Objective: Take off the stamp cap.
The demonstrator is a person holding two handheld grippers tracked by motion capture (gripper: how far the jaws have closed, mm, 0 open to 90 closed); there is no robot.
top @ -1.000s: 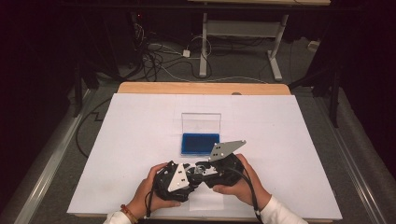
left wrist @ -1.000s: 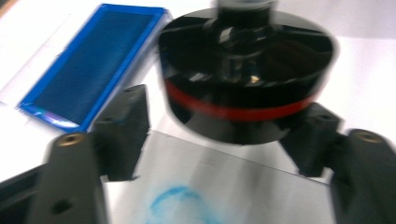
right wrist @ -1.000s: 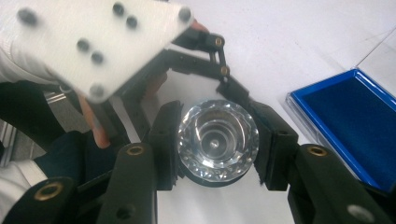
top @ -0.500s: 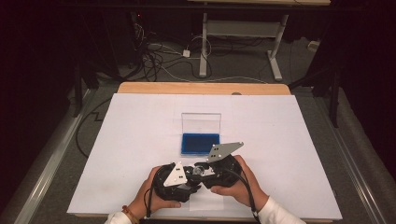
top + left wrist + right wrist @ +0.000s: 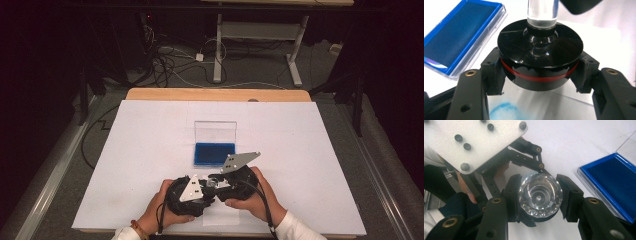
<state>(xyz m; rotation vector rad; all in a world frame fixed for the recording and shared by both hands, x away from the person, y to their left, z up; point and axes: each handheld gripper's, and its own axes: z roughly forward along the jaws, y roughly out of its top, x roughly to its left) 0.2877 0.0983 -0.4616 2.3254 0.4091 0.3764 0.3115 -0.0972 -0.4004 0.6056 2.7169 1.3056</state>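
the stamp (image 5: 541, 65) stands on a sheet of paper (image 5: 541, 105) near the front of the worktop (image 5: 150, 150), just in front of the open blue ink pad (image 5: 214, 153). the left tool (image 5: 541, 72) has just been closing and now clamps the black, red-ringed base, likely to steady it. the right tool (image 5: 539, 197) grips the clear faceted knob (image 5: 539, 195) from above, a hold that suits pressing or lifting off the blue print (image 5: 502, 112).

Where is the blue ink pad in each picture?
High view: the blue ink pad lies mid-table, just beyond the grippers.
Left gripper view: ink pad at upper left, beside the black stamp.
Right gripper view: ink pad at the right edge.
Shared landmark: the stamp.
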